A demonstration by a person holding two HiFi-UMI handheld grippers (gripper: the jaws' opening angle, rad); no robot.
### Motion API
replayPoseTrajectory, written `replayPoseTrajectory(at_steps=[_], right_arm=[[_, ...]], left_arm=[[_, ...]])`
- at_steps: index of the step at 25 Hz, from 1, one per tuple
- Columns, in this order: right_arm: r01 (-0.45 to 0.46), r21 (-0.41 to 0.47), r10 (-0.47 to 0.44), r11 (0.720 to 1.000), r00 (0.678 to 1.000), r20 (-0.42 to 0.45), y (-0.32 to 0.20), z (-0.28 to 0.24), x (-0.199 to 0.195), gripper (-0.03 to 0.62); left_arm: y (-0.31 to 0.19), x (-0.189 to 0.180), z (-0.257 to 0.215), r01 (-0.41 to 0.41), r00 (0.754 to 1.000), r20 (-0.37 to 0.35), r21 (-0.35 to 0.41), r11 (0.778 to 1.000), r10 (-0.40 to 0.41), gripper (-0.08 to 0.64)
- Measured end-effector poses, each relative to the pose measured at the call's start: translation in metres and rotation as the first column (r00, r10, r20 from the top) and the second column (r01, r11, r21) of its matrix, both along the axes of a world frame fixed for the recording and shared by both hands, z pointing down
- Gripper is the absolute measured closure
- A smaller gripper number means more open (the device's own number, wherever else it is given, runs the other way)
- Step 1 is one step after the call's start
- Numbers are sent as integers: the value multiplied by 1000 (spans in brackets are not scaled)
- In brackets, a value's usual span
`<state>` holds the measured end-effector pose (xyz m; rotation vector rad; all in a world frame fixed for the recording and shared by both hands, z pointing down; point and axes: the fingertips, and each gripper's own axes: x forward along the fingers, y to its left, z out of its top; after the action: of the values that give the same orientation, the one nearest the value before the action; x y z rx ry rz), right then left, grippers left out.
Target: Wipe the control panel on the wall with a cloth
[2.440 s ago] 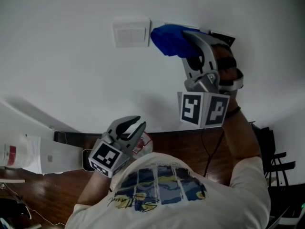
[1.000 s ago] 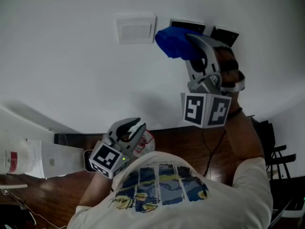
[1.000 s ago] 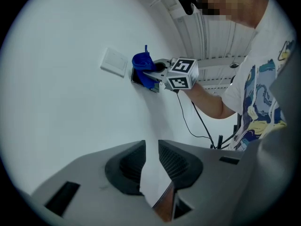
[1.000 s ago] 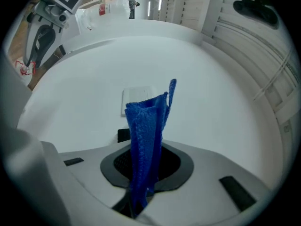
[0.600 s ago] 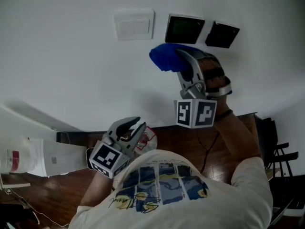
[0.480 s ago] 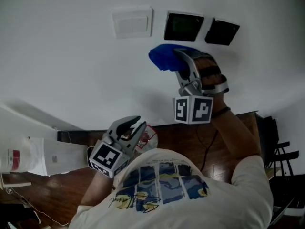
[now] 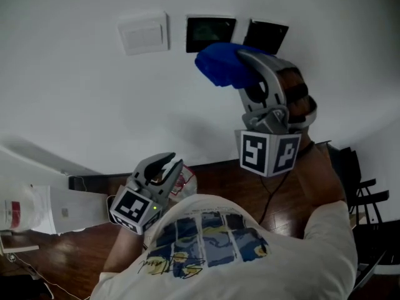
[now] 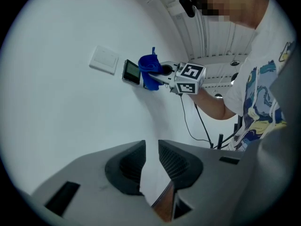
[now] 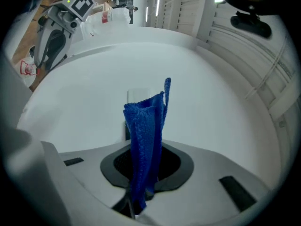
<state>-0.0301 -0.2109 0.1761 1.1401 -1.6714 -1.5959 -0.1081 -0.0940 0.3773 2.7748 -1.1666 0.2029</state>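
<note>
Two dark control panels [image 7: 210, 33] [image 7: 265, 35] sit side by side on the white wall, right of a white switch plate [image 7: 144, 33]. My right gripper [image 7: 240, 58] is raised to the wall and shut on a blue cloth [image 7: 222, 64]. The cloth bunches over the panels' lower edges, between the two. In the right gripper view the cloth [image 9: 146, 121] hangs upright between the pads and hides most of the switch plate [image 9: 138, 94]. My left gripper [image 7: 164, 166] hangs low by my chest, away from the wall. Its jaws [image 8: 151, 147] are drawn together to a narrow slit, holding nothing.
Below the wall runs a dark wooden floor [image 7: 75, 255]. A white bag with red print [image 7: 25, 205] lies at the left. A black cable [image 7: 269, 192] hangs down the wall under my right arm, and a dark chair [image 7: 365, 205] stands at the far right.
The right gripper had dropped the cloth below the panels half a second ago. It has now risen back up against their lower edges. The left gripper stayed low and unchanged.
</note>
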Motion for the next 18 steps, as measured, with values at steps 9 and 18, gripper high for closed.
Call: replayPoseTrajectory(at_steps=[9, 18], right_arm=[[-92, 71, 91, 993, 996, 16, -47, -33, 65, 517], [-30, 9, 30, 1000, 999, -43, -47, 31, 71, 517]], left_arm=[[1, 34, -1, -4, 1000, -3, -14, 1000, 4, 497], [-1, 54, 5, 19, 1000, 18, -20, 1000, -19, 497]])
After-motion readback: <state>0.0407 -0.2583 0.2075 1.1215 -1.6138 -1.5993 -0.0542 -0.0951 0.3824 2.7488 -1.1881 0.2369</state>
